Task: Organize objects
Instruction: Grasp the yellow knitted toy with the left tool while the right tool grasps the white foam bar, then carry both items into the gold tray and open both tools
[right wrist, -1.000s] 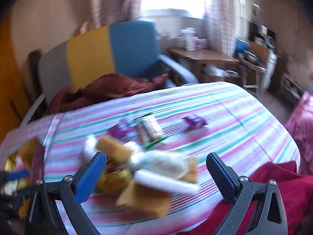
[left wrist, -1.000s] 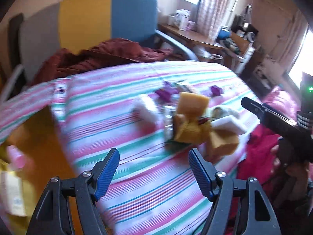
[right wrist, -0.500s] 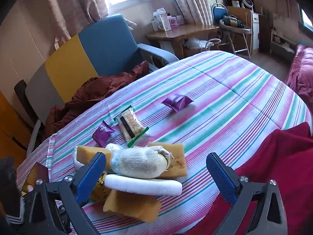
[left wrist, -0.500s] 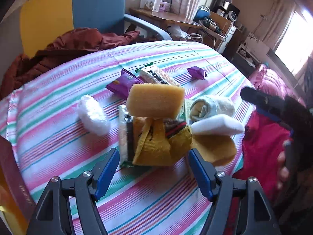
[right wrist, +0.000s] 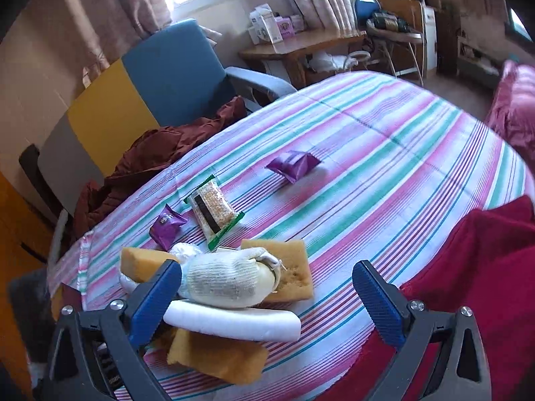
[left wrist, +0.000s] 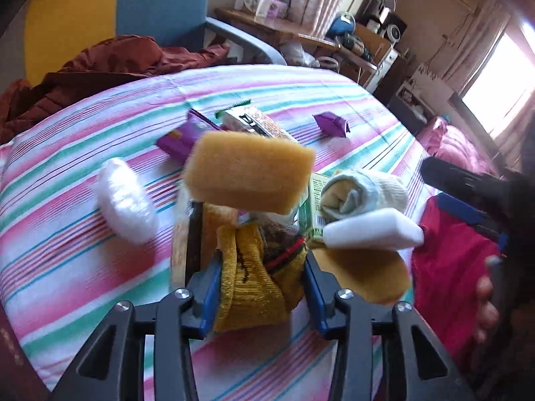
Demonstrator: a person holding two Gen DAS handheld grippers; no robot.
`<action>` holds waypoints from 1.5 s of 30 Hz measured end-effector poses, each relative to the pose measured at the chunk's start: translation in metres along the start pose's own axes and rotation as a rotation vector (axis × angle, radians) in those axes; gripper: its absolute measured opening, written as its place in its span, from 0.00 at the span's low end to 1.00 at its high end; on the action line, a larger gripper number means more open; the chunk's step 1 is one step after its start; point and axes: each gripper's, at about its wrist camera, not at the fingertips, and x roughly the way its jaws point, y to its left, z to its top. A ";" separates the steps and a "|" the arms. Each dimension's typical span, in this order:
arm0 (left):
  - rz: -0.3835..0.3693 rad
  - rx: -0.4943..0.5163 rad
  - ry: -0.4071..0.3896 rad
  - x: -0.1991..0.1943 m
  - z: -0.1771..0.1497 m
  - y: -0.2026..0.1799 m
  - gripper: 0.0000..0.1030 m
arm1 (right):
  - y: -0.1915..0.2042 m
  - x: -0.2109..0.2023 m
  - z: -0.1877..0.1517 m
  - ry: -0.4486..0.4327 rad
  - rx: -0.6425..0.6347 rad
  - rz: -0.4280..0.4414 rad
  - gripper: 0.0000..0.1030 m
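**A heap of odds and ends on a striped bed**

The striped sheet (right wrist: 384,173), in pink, green and white bands, covers a rounded bed that fills most of the room. A crimson blanket (right wrist: 485,267) is bunched at its near edge. Behind the bed stands an armchair (right wrist: 167,67) with grey, yellow and blue panels, and a rust-brown cloth (right wrist: 157,157) is slumped over its seat. Further back, patterned curtains hang at a bright window, and a wooden desk (right wrist: 301,46) carries white cartons and a pink box; their printing is too small to read. Cluttered shelves fill the corner beyond it.

The left gripper (left wrist: 262,287) has just been closing, and its blue pads now press both sides of a mustard-yellow sock (left wrist: 247,284) with a red and dark band. Above the sock sits a tan sponge (left wrist: 249,173). Beside that lie a rolled cream sock (left wrist: 364,197), a white foam block (left wrist: 371,230) and a flat yellow sponge (left wrist: 371,277). A green packet (left wrist: 316,207) is wedged among them, its label blurred. A white puffy bundle (left wrist: 125,200) lies to one side.

The right gripper (right wrist: 267,300) stands wide open over the same heap, gripping nothing. Two purple wrappers (right wrist: 294,165) (right wrist: 165,227) and a green-edged cereal bar (right wrist: 212,210) lie apart on the sheet; no writing on them is legible.
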 end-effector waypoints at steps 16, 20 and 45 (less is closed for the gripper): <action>0.016 0.028 -0.036 -0.079 -0.088 0.005 0.40 | -0.008 0.012 -0.002 0.067 0.104 0.127 1.00; 0.011 0.001 -0.063 -0.097 -0.094 0.009 0.40 | 0.009 0.016 -0.009 0.106 0.037 0.163 1.00; 0.068 -0.096 -0.244 -0.178 -0.121 0.039 0.40 | 0.034 -0.002 -0.036 0.153 -0.102 0.097 0.92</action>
